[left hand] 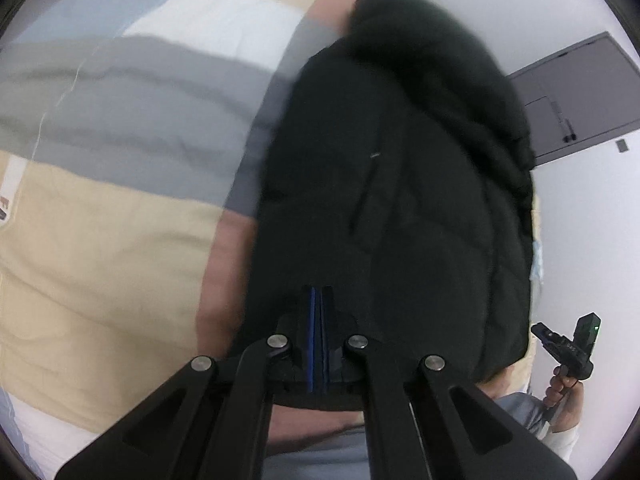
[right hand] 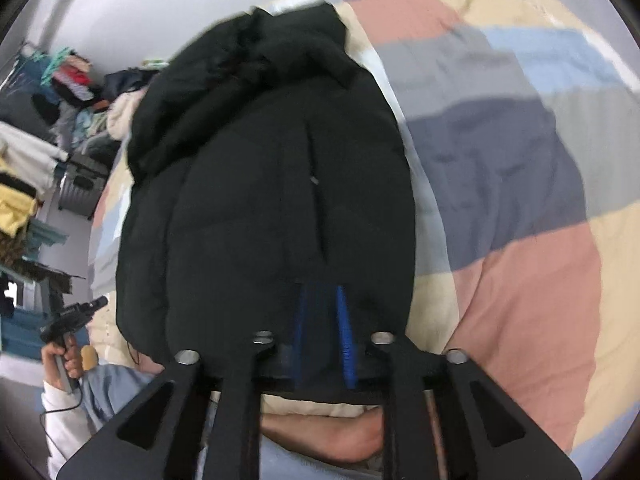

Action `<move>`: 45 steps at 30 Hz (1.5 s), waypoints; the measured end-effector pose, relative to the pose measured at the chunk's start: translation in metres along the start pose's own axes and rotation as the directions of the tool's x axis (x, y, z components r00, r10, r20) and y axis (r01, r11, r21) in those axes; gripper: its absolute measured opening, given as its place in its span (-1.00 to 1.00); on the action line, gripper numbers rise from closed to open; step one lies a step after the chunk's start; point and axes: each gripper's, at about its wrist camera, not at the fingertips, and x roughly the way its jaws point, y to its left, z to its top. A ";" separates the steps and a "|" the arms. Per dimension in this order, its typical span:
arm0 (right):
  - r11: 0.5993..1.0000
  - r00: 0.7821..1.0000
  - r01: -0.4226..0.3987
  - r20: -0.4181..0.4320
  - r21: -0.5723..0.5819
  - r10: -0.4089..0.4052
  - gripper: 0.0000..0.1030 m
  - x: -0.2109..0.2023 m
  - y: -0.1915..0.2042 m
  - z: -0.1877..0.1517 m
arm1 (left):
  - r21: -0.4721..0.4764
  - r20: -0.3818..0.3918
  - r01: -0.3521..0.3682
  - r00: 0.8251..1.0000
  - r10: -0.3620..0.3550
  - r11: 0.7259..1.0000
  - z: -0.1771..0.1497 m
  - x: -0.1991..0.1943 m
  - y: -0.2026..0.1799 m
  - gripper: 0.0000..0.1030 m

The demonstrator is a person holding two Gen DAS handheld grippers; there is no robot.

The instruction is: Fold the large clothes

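Observation:
A black puffer jacket (left hand: 392, 184) with a hood lies on a patchwork quilt (left hand: 100, 240); it also fills the middle of the right wrist view (right hand: 260, 200). My left gripper (left hand: 319, 320) is shut on the jacket's near hem, its blue pads pressed together. My right gripper (right hand: 325, 320) is also closed on the near hem, with black fabric between its blue pads. The right gripper shows in the left wrist view (left hand: 568, 344), and the left gripper shows in the right wrist view (right hand: 76, 316). The hood (right hand: 256, 60) is at the far end.
The quilt (right hand: 520, 200) covers the bed in pink, grey, blue and cream blocks. A pile of clothes and a grey suitcase (right hand: 80, 188) stand at the left. A grey wall panel (left hand: 576, 96) is at the right. A bare foot (right hand: 332, 436) is below my right gripper.

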 end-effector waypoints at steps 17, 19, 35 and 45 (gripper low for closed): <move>0.987 0.986 0.013 -0.165 0.159 0.014 0.74 0.049 -0.042 0.011 | -0.023 -0.064 -0.002 0.998 0.000 1.000 0.014 0.031 0.020 0.62; 0.983 0.984 0.018 -0.179 0.183 0.015 0.85 0.052 -0.047 0.011 | -0.034 -0.069 -0.036 0.997 0.034 0.999 0.017 0.039 0.024 0.62; 0.973 0.935 -0.225 -0.272 0.043 0.228 0.67 0.089 0.011 -0.002 | 0.097 -0.185 0.248 0.956 -0.227 0.964 0.008 0.073 -0.022 -0.05; 0.960 0.967 -0.248 -0.095 -0.131 0.237 -0.84 0.020 0.058 0.015 | 0.112 -0.053 0.322 0.947 -0.318 0.940 0.013 -0.010 -0.049 -0.91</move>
